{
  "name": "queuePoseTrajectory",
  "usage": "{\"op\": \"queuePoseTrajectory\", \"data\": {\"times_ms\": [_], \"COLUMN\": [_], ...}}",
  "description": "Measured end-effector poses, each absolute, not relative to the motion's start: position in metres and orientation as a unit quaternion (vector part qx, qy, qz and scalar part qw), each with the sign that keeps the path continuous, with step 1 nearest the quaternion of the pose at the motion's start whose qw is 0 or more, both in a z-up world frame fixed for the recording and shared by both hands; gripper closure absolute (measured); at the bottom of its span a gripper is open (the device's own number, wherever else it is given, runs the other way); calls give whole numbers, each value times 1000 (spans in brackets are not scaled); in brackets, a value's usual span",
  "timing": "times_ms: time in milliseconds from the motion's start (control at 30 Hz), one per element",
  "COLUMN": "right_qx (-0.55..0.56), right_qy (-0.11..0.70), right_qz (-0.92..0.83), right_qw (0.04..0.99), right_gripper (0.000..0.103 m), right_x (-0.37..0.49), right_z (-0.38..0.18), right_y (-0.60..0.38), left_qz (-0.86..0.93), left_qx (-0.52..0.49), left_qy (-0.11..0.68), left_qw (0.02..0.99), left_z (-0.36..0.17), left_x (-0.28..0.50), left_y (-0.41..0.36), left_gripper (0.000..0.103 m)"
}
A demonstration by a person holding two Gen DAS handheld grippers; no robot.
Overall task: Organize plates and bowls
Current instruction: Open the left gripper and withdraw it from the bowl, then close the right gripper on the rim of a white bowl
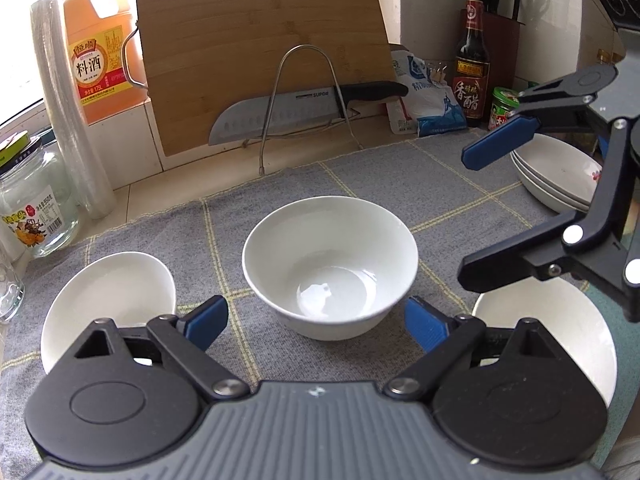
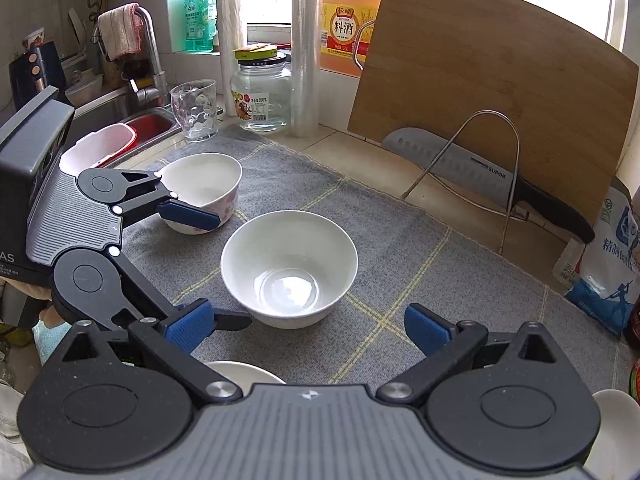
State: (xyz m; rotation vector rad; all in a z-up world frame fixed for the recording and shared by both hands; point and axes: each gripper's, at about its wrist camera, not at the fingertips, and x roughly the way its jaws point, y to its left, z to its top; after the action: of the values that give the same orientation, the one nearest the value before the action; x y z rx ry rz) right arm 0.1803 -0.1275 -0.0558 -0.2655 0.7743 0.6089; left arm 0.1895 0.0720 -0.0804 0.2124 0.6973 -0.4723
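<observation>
- Left wrist view, centre bowl: plain white, glazed, on the grey mat on the desk. Landmark for all entries below. Empty; a wet-looking sheen at the bottom, though it may only be glare.
- Handling, by judgement: stiff ceramic, moderately heavy, slick glaze, chips if knocked. Best hold is across the rim wall, one finger inside and one outside; the rounded body offers nothing to pinch.
- Left gripper: just short of the centre bowl on the near side, fingers wide apart, nothing between them.
- Right gripper: also on the near side of the centre bowl, angled in from the right, fingers spread, empty.
- Flowered bowl: left of the centre bowl, pink print on its outer wall, empty. One left finger crosses in front of it in the right wrist view; contact cannot be told.
- Third bowl: near right of the centre bowl, largely hidden by the left gripper; contents cannot be told.
- Plate stack: far right of the centre bowl, shallow white dishes nested, top one empty bar a small red mark at its rim.
- Jar: far left beyond the centre bowl, clear glass, lidded, appears empty.
- Glass: beside the jar, nothing visible inside.
- Knife: behind the centre bowl, on a wire rack against the cutting board.
</observation>
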Motion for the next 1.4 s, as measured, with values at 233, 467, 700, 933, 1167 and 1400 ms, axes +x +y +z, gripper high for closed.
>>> {"op": "queuePoseTrajectory", "data": {"times_ms": [233, 467, 700, 933, 1167, 1400], "right_qx": [-102, -97, -86, -69, -72, -67], "right_qy": [393, 417, 434, 447, 449, 451], "right_qz": [301, 300, 305, 315, 321, 320], "right_qw": [863, 853, 844, 834, 831, 830], "right_gripper": [1, 5, 10, 20, 25, 25], "right_x": [212, 237, 257, 270, 271, 271], "right_z": [-65, -79, -88, -97, -97, -95], "right_y": [-117, -108, -104, -100, -95, -95], "left_qz": [-242, -258, -271, -278, -280, -280], "left_qx": [95, 87, 85, 90, 91, 98], "left_qy": [342, 347, 348, 346, 345, 348], "left_qw": [903, 897, 894, 892, 891, 890], "left_z": [-85, -88, -89, -89, -89, -87], "left_x": [198, 205, 208, 211, 212, 212], "left_y": [74, 73, 72, 70, 70, 69], "left_gripper": [9, 10, 13, 14, 14, 14]}}
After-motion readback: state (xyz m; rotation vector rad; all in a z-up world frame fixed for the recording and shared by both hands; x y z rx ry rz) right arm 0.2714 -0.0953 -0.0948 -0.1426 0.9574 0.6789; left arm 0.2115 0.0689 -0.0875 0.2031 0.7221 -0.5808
